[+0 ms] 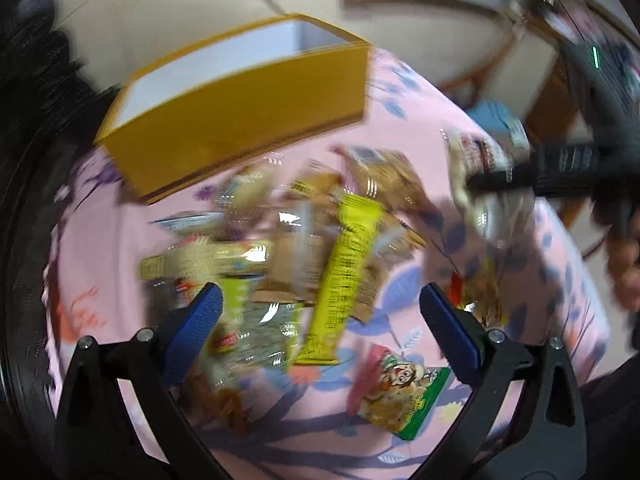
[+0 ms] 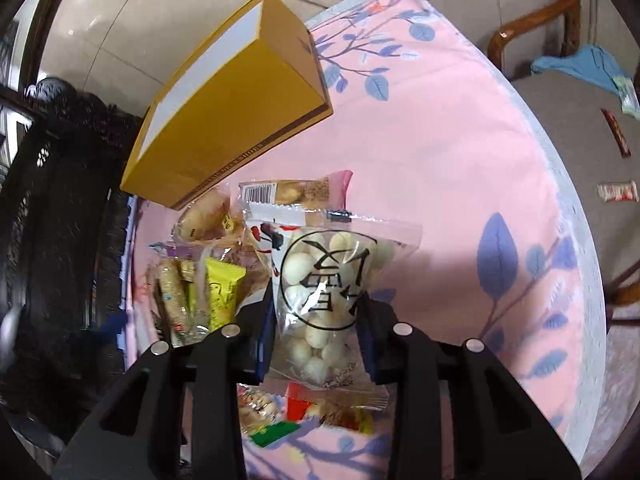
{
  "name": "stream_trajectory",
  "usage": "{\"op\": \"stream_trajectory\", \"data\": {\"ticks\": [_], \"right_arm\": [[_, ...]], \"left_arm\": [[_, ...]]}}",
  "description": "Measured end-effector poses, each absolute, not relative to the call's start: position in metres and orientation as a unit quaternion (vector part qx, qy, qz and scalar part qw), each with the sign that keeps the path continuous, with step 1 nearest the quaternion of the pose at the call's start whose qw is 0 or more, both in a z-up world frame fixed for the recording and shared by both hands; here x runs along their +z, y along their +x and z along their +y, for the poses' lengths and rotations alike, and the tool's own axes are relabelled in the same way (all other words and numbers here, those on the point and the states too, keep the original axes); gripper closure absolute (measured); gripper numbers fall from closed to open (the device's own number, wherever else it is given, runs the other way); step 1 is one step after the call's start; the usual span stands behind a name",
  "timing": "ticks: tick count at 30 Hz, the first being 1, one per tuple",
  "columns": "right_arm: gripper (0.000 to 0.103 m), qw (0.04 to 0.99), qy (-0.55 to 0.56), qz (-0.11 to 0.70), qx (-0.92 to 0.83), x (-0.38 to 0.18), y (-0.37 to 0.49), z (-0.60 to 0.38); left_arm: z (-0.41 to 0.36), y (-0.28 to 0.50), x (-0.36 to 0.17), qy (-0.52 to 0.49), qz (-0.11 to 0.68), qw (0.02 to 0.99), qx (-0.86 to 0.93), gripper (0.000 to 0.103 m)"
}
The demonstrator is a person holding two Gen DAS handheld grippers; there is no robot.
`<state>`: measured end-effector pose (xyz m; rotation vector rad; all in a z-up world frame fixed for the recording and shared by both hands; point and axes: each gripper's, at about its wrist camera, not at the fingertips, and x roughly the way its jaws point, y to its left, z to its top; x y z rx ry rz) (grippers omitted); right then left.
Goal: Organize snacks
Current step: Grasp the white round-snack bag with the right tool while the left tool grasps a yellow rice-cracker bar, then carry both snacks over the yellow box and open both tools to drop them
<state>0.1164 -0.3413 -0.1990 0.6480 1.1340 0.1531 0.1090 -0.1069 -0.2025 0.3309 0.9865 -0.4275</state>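
A heap of snack packets (image 1: 300, 240) lies on the pink, leaf-printed tablecloth (image 1: 400, 92) in front of an open yellow box (image 1: 240, 120). My left gripper (image 1: 320, 320) hovers over the heap, open, its blue pads either side of a long yellow packet (image 1: 344, 272); this view is blurred. A green cartoon packet (image 1: 404, 396) lies nearer. My right gripper (image 2: 316, 304) is shut on a clear bag of white balls (image 2: 320, 280), held above the table. The yellow box (image 2: 232, 120) stands behind it, and more packets (image 2: 200, 280) lie to the left.
The round table's edge (image 2: 560, 184) curves along the right. Beyond it stands a wooden chair (image 2: 520, 28) with a blue cloth (image 2: 580, 64) and two loose packets (image 2: 618, 192) on its seat. Dark carved furniture (image 2: 60, 200) is close on the left.
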Motion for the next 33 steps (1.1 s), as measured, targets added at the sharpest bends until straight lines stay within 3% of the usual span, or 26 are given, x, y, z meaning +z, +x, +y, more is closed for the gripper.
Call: {"op": "stream_trajectory", "data": {"ticks": [6, 11, 18, 20, 25, 33], "right_arm": [[0.067, 0.800, 0.291, 0.520, 0.071, -0.189, 0.107, -0.343], [0.067, 0.802, 0.291, 0.517, 0.068, -0.188, 0.106, -0.344], [0.067, 0.802, 0.292, 0.517, 0.066, -0.189, 0.106, -0.346], [0.067, 0.804, 0.291, 0.515, 0.065, -0.188, 0.106, -0.346], [0.067, 0.807, 0.291, 0.509, 0.072, -0.185, 0.105, -0.345], [0.067, 0.820, 0.280, 0.492, 0.087, -0.169, 0.107, -0.331]], "left_arm": [[-0.129, 0.114, -0.235, 0.173, 0.478, 0.828, -0.238, 0.004], [-0.137, 0.123, -0.245, 0.175, 0.481, 0.821, -0.252, 0.027], [-0.142, 0.140, -0.265, 0.182, 0.500, 0.810, -0.246, 0.052], [-0.139, 0.143, -0.267, 0.180, 0.502, 0.810, -0.244, 0.064], [-0.122, 0.144, -0.254, 0.125, 0.509, 0.813, -0.254, 0.081], [-0.089, 0.131, -0.207, 0.053, 0.482, 0.840, -0.244, 0.081]]}}
